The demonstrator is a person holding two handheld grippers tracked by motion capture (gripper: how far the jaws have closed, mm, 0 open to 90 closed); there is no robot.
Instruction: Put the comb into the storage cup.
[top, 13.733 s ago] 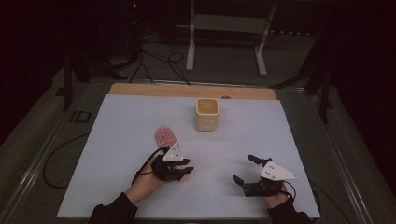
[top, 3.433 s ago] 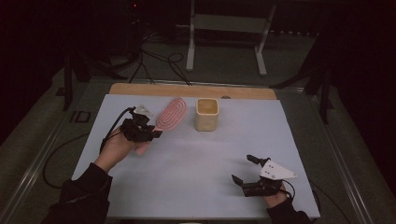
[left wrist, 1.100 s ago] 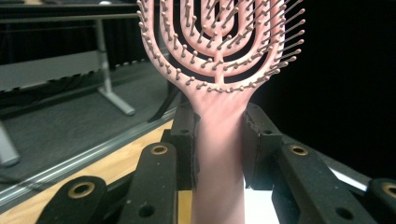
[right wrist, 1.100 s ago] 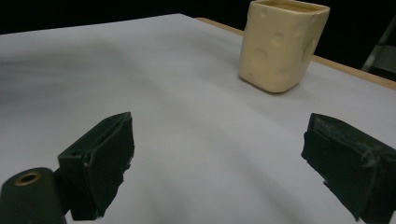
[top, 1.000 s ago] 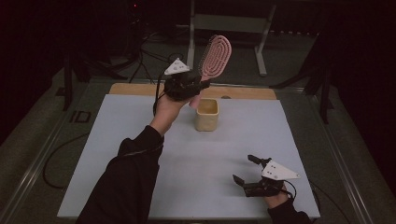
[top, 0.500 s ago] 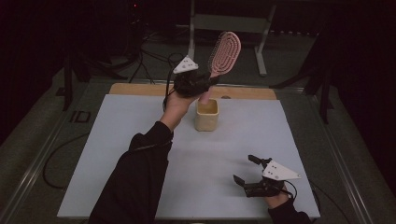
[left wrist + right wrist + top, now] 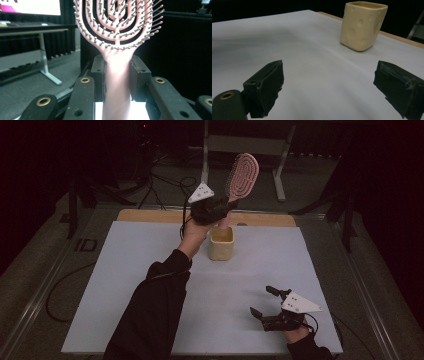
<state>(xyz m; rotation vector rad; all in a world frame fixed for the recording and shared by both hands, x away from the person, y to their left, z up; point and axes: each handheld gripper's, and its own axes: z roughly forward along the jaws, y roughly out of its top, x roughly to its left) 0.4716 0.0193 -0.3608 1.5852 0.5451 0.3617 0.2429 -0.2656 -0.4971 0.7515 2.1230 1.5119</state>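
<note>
A pink hairbrush (image 7: 242, 176) stands upright in the air, bristle head on top. My left gripper (image 7: 225, 210) is shut on its handle, whose lower end hangs just over the mouth of a cream cup (image 7: 221, 243). In the left gripper view the two black pads (image 7: 99, 75) press the pink handle (image 7: 117, 85) from both sides, with the bristles (image 7: 117, 22) above. My right gripper (image 7: 264, 302) rests open near the table's front right; in the right gripper view its jaws stand wide apart with nothing between them, and the cup (image 7: 362, 25) stands farther off.
A white sheet (image 7: 125, 285) covers the table, with a wooden strip (image 7: 150, 216) along its far edge. A metal stand (image 7: 280, 180) and cables (image 7: 160, 185) lie on the dark floor beyond the table.
My left hand has carried the hairbrush to the right and slightly down, bringing its handle end over the cup. The right gripper has stayed where it was.
</note>
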